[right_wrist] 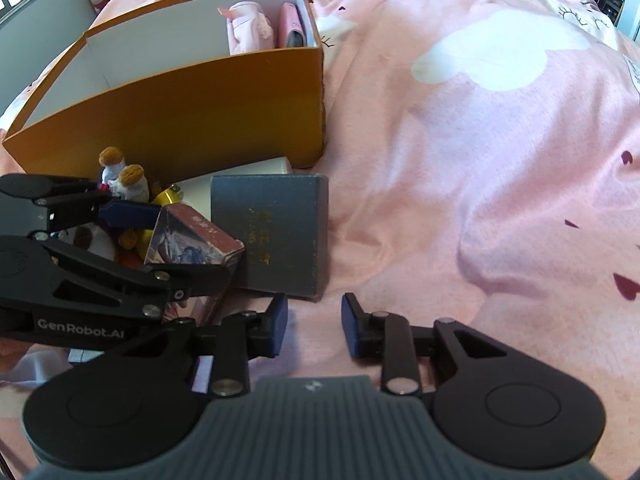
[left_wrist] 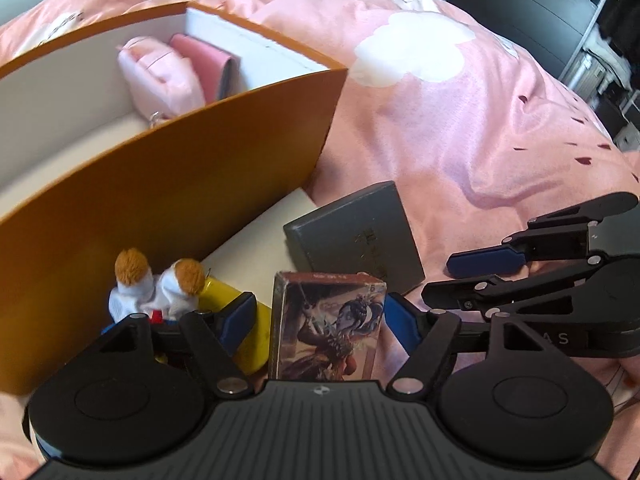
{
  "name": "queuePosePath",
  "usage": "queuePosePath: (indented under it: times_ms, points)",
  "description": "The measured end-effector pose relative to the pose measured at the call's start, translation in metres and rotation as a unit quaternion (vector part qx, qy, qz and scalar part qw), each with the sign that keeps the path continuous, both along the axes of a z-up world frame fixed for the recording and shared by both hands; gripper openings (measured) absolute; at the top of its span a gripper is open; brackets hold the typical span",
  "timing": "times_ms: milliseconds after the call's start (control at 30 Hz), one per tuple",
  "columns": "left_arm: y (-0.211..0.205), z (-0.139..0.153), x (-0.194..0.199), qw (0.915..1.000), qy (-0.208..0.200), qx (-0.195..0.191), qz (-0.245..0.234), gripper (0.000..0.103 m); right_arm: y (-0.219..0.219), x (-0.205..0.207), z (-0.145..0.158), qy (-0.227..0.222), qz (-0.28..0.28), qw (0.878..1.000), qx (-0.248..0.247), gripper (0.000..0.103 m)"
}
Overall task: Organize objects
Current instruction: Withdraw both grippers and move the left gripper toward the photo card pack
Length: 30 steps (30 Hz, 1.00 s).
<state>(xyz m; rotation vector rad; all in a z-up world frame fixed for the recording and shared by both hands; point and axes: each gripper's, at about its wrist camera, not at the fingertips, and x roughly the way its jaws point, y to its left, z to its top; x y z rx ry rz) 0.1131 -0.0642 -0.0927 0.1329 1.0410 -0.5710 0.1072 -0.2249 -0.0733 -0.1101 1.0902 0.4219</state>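
Cardboard card box: standing on the pink bed, sitting between the spread left claw pads, untouched.
Right claw: narrowed, pinching nothing, hovering farther off.
Orange box: lying beyond.

Pink bed: orange box, grey box.

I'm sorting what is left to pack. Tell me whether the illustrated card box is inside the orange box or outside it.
Outside. The illustrated card box stands on the bedspread in front of the orange box, between the open left tongs, whose pads do not touch it.
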Motion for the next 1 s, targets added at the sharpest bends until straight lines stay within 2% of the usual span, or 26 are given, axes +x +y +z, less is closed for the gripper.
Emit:
queuePosePath:
  times_ms: [33, 67, 100, 367, 500, 667, 733, 867, 933, 1000]
  points:
    - [0.000, 0.001, 0.001, 1.0000, 0.000, 0.001, -0.002, 0.083, 0.000, 0.000, 0.000, 0.000, 0.000, 1.000, 0.002, 0.031]
    - [-0.001, 0.001, 0.000, 1.0000, 0.002, -0.002, -0.005, 0.072, 0.000, 0.001, 0.000, 0.000, 0.001, 1.000, 0.003, 0.033]
    - [-0.001, 0.002, -0.001, 0.9999, 0.006, -0.007, -0.008, 0.070, 0.000, 0.000, 0.001, -0.001, 0.002, 1.000, 0.004, 0.033]
    - [-0.004, 0.014, -0.030, 0.9999, -0.009, 0.009, 0.006, 0.070, -0.006, -0.002, 0.004, -0.001, -0.004, 1.000, 0.024, 0.033]
    - [-0.010, 0.018, -0.046, 0.9992, -0.013, 0.032, -0.022, 0.071, -0.012, -0.005, 0.012, -0.002, -0.004, 0.999, 0.045, 0.034]
    - [-0.009, 0.021, -0.056, 0.9988, -0.006, 0.035, -0.033, 0.073, -0.011, -0.009, 0.017, -0.002, 0.007, 0.999, 0.051, 0.034]
    - [-0.006, 0.022, -0.059, 0.9987, 0.004, 0.028, -0.042, 0.078, -0.011, -0.011, 0.022, -0.001, 0.015, 0.998, 0.063, 0.034]
    - [-0.004, 0.023, -0.062, 0.9984, 0.005, 0.023, -0.052, 0.078, -0.006, -0.016, 0.027, -0.008, 0.027, 0.998, 0.058, 0.035]
    - [-0.004, 0.024, -0.063, 0.9977, 0.006, 0.028, -0.062, 0.077, -0.004, -0.016, 0.026, -0.004, 0.026, 0.998, 0.053, 0.035]
    - [-0.005, 0.023, -0.064, 0.9957, 0.002, 0.050, -0.078, 0.068, -0.005, -0.016, 0.023, 0.000, 0.022, 0.999, 0.048, 0.035]
